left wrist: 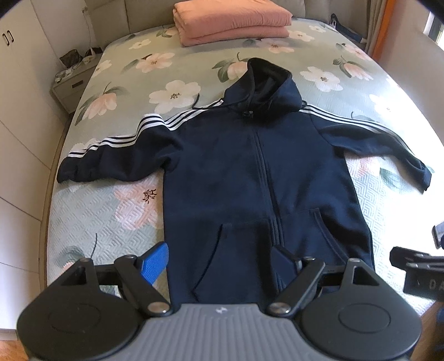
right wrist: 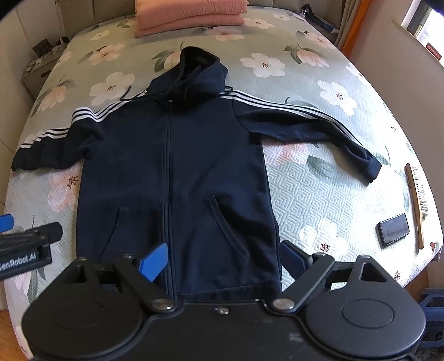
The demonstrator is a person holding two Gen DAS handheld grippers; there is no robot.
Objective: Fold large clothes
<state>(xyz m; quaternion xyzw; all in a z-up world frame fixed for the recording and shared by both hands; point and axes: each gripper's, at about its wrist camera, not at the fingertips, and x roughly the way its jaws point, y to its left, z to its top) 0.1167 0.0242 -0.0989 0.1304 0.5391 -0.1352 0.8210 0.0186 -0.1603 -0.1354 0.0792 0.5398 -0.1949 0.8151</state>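
A navy zip hoodie (left wrist: 249, 172) with white sleeve stripes lies flat, front up, on the bed, hood toward the headboard and both sleeves spread out; it also shows in the right wrist view (right wrist: 172, 172). My left gripper (left wrist: 219, 261) is open and empty, hovering over the hoodie's hem at its left half. My right gripper (right wrist: 222, 258) is open and empty, over the hem's right half. The right gripper's body (left wrist: 416, 266) shows at the left wrist view's right edge, and the left gripper's body (right wrist: 25, 244) at the right wrist view's left edge.
The bed (left wrist: 116, 211) has a green floral quilt. A folded pink blanket (left wrist: 230, 22) lies at the head. A phone (right wrist: 393, 229) and a wooden brush (right wrist: 415, 202) lie near the bed's right edge. A nightstand (left wrist: 69, 86) stands at the left.
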